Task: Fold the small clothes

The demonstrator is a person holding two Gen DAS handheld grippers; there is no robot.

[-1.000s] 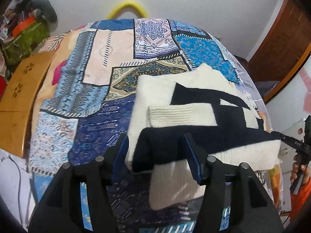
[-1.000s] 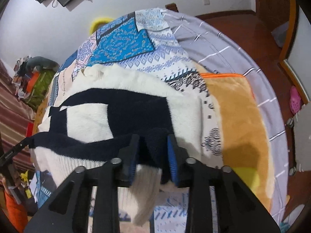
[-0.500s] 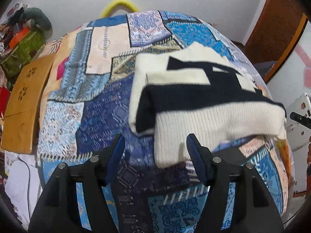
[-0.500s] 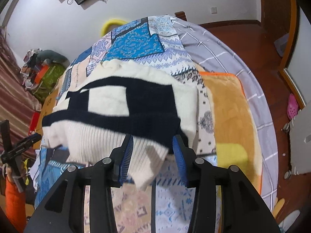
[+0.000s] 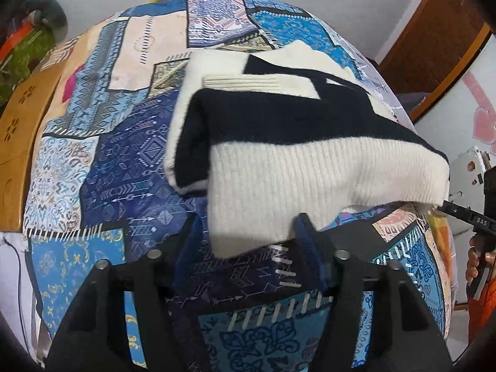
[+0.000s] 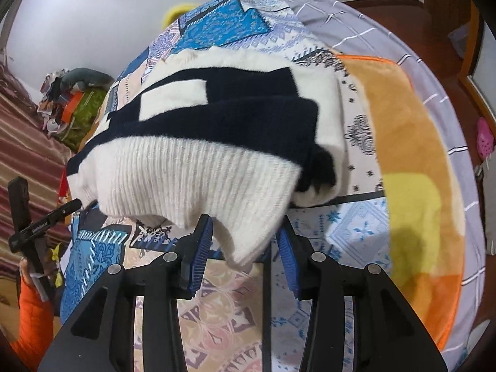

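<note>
- My left gripper has just been narrowing its jaws, half-wide and gripping nothing, the cream-and-navy sweater hem between them.
- My right gripper jaws stand narrow around the hem, not pinching.
- I should back both off straight, without dragging the fold on the bed.

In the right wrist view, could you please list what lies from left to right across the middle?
Striped curtain → cream and navy sweater → orange blanket → grey checked sheet → wooden floor.
</note>
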